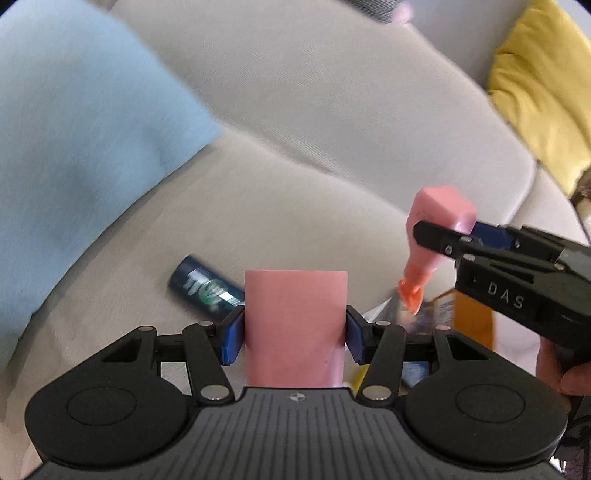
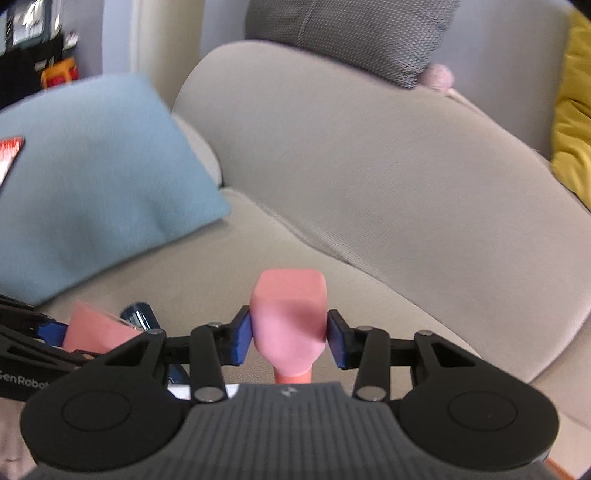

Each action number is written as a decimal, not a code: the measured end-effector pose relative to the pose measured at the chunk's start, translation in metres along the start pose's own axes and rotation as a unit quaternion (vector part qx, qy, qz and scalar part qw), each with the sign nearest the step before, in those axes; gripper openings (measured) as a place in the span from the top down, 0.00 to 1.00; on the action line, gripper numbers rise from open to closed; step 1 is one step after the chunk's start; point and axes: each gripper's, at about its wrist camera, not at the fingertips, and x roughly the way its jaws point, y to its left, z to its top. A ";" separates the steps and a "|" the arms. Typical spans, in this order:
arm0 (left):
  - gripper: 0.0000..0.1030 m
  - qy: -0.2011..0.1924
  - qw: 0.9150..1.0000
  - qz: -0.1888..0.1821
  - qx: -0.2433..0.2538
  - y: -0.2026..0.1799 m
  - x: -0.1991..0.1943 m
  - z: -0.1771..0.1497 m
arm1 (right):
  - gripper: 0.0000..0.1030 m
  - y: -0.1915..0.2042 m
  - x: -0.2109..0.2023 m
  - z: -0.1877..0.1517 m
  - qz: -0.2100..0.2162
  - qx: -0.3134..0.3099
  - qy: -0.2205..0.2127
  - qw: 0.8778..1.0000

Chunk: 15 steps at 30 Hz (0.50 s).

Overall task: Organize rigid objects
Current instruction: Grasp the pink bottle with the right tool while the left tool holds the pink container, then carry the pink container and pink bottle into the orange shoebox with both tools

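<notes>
Sofa (image 1: pixel 295 129): beige, with its seat cushion carrying the loose items. A light blue cushion (image 1: pixel 81 147) leans at the left and a yellow cushion (image 1: pixel 546 96) at the far right; a grey cushion (image 2: pixel 351 33) sits on top of the backrest.

Pink cup (image 1: pixel 295 328): plain, matte, cylindrical, upright, held above the near part of the seat. The left gripper (image 1: pixel 295 336) has its jaws part closed onto the cup, one blue pad pressed against each side.

Pink bottle (image 1: pixel 437 229): glossy, squared at its base, narrowing to an orange cap, held upside down and tilted with the cap pointing down. It is to the right of the cup, apart from it. The right gripper (image 2: pixel 290 334) has its jaws closed onto the bottle's body, with pads touching both sides.

Dark blue can (image 1: pixel 205 288): lying on its side on the seat, just behind and left of the cup, with green and white lettering.

Small packets (image 1: pixel 465 317): an orange one and others, blurred, lie on the seat below the bottle.
</notes>
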 end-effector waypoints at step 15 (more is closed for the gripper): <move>0.39 -0.018 0.988 -0.085 0.125 -0.118 -0.040 -0.018 | 0.58 -0.093 -0.139 -0.063 -0.031 0.164 -0.048 0.985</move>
